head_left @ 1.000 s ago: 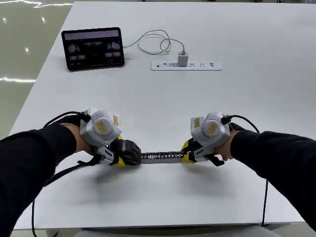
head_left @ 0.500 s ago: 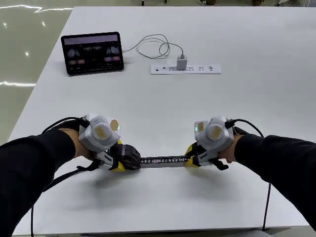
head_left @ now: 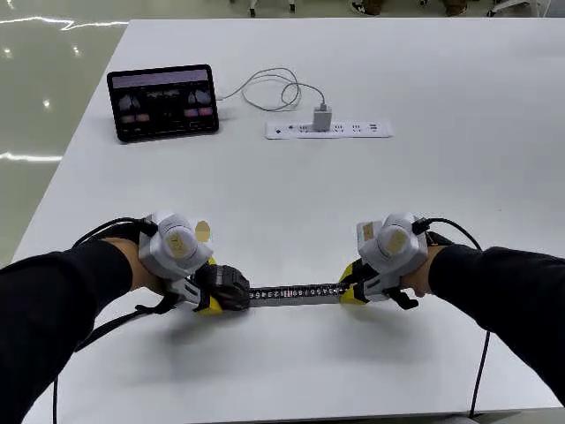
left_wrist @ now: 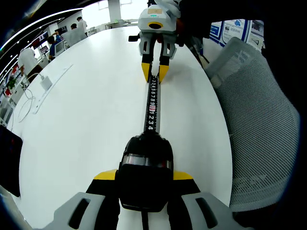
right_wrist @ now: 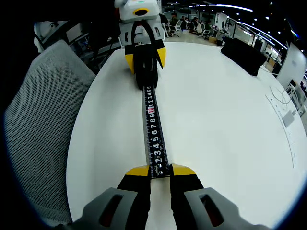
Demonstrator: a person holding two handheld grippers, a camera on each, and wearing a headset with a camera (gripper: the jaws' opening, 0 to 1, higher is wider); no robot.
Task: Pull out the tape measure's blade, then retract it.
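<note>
More blade [head_left: 296, 292] was out than a second ago; the span between the grippers had grown. The tape measure [head_left: 228, 287] sat on the table [head_left: 371, 203], well on the person's side of the power strip [head_left: 328, 130] and to its left. The left gripper [head_left: 210, 299] was clamped around its black case. The right gripper [head_left: 351, 293], also nearer the person than the power strip, was pinched almost closed on the blade tip. The tablet [head_left: 163, 100] stood left of the power strip.

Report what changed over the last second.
The right gripper has drawn away from the left gripper, pulling more blade out of the case. Both stay clamped: left on the case, right on the blade's tip. The tablet and power strip have not moved.
</note>
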